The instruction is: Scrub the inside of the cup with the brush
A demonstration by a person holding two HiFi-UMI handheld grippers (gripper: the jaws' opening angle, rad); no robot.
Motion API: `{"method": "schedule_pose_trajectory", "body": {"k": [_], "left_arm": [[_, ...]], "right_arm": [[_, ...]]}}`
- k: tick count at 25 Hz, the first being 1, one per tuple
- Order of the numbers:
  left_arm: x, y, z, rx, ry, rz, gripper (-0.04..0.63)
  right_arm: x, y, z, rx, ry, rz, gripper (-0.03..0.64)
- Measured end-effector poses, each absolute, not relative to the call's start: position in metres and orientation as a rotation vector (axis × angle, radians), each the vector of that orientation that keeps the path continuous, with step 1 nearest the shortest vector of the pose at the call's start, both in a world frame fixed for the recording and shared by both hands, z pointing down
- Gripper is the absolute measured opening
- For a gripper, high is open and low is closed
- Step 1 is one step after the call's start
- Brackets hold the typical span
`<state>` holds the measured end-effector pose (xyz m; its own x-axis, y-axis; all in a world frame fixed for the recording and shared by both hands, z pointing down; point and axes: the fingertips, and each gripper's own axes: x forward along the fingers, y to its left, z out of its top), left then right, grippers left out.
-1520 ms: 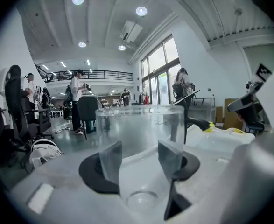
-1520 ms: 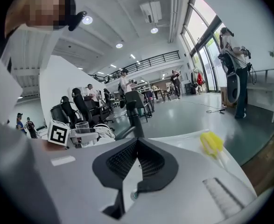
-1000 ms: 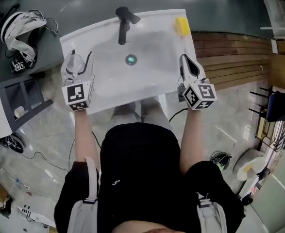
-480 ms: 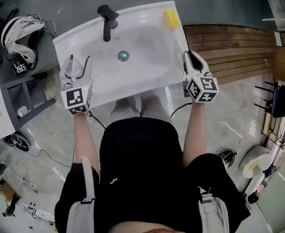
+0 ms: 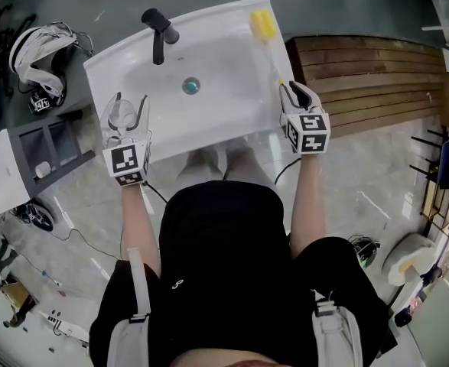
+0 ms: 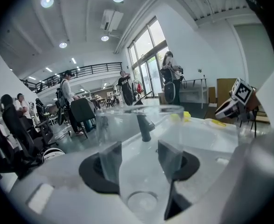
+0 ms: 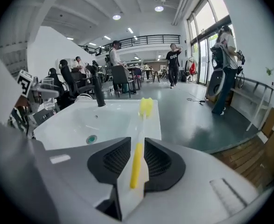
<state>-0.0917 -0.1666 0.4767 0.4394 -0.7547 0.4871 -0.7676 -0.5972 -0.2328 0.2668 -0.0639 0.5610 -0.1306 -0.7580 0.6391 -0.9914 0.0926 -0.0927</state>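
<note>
Right gripper view: your right tongs (image 7: 137, 149), jaws just opened wide, straddle the brush (image 7: 135, 171) (probably light; close on its yellow handle), left tongs (image 6: 141, 157) clamping the slippery-looking cup (image 6: 141, 125).

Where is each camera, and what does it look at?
Head view: on the person's head, looking steeply down at the sink; arms, torso, left tongs, right tongs show.
Left gripper view: rides the left tongs, looking along them through the gripped cup toward the faucet.
Right gripper view: rides the right tongs, which have just been opening, brush between them.
Shared: both gripper views show the faucet.
</note>
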Motion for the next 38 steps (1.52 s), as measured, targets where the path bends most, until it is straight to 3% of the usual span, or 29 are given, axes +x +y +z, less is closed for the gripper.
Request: {"method": "schedule_pose_trajectory", "body": {"k": [28,38], "left_arm": [[-0.058,-0.113,0.467,2.574,-1.544,1.046,0.265],[-0.064,-0.107,0.465,2.563,-1.567,1.033,0.265]], "right_arm": [[0.271,-0.067,0.598,1.550,-2.005,0.831,0.081],[0.269,-0.063,0.597,1.549,-1.968,0.706,0.106]]}}
